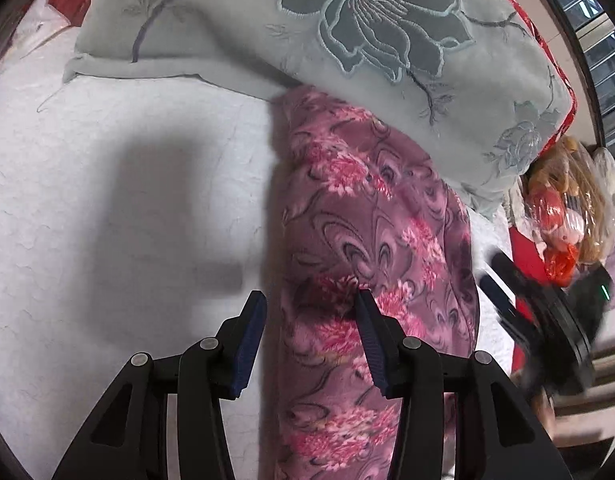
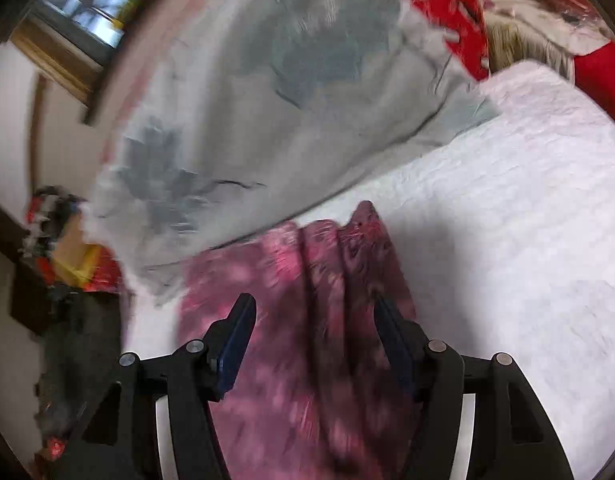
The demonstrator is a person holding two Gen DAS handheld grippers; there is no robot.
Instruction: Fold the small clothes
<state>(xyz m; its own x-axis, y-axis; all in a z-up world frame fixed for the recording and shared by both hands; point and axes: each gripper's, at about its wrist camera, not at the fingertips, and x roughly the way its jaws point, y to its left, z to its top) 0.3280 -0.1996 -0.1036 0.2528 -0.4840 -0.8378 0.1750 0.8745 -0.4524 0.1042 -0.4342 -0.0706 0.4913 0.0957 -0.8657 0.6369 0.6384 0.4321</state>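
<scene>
Fleece-like and limp by the look of it, the pink-and-mauve floral garment (image 1: pixel 371 248) should be light and floppy, drape from any grip and not slip much; judged best pinched at a hem corner or along its straight left edge. It lies as a long, lengthwise-creased strip on the white textured bedspread (image 1: pixel 127 160), its far end just against the grey flower-embroidered quilt (image 1: pixel 347 40). Left claw (image 1: pixel 311 344) apart over that edge, right claw (image 2: pixel 313 344) apart above the cloth, neither holding anything

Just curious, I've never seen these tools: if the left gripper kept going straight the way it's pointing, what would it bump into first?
Probably the pink floral garment lying on the white bedcover. The left gripper is open and aims at the garment's left edge, though depth is hard to judge.
</scene>
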